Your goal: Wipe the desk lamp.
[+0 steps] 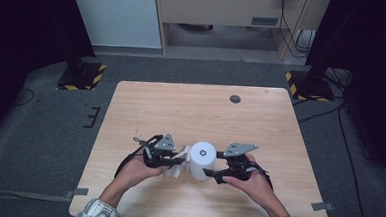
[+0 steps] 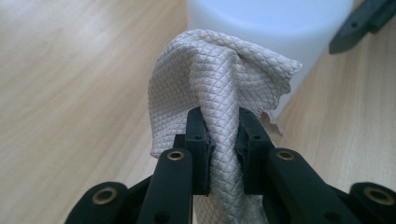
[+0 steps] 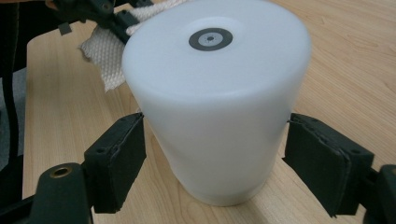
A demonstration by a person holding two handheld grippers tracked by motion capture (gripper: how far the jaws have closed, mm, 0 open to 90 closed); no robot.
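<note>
A white cylinder (image 1: 202, 159) with a small grey disc on its top stands upright near the table's front edge. My right gripper (image 1: 212, 163) reaches in from the right, and in the right gripper view its pads (image 3: 119, 158) press against both sides of the cylinder (image 3: 215, 107). My left gripper (image 2: 223, 135) is shut on a bunched beige woven cloth (image 2: 219, 74), held against the cylinder's left side (image 2: 266, 18). In the high view the cloth (image 1: 173, 171) hangs below the left gripper (image 1: 182, 158). The right gripper view catches the cloth (image 3: 105, 56) behind the cylinder.
The wooden table (image 1: 181, 103) has a dark round grommet (image 1: 235, 98) near its far edge. Two stands with yellow-black striped bases (image 1: 80, 75) (image 1: 310, 84) sit on the floor beyond the far corners. Cables (image 1: 340, 121) run along the floor to the right.
</note>
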